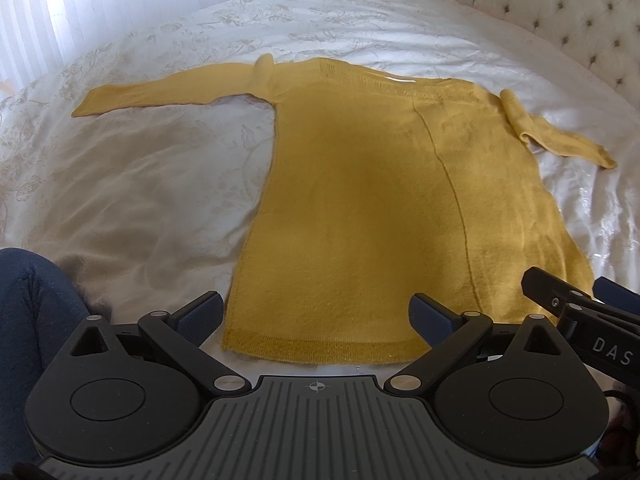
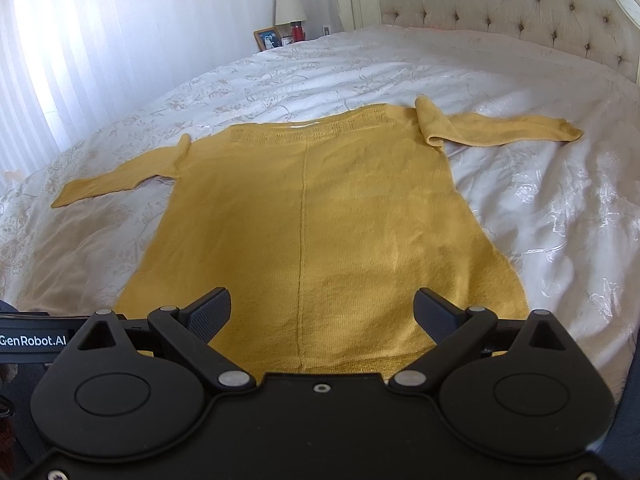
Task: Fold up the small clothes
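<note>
A mustard-yellow knit sweater (image 1: 360,200) lies flat on the white bedspread (image 1: 140,184), hem toward me, both sleeves spread out to the sides. It also shows in the right wrist view (image 2: 312,220). My left gripper (image 1: 316,316) is open and empty, above the hem's left part. My right gripper (image 2: 322,316) is open and empty, above the hem's right part; part of it shows at the right edge of the left wrist view (image 1: 568,308).
The bed's tufted headboard (image 2: 520,8) stands at the right. A nightstand behind holds a lamp (image 2: 290,6), a photo frame (image 2: 267,39) and a red bottle (image 2: 297,32). A white curtain (image 2: 100,40) hangs at left. Dark clothing (image 1: 32,320) is at lower left.
</note>
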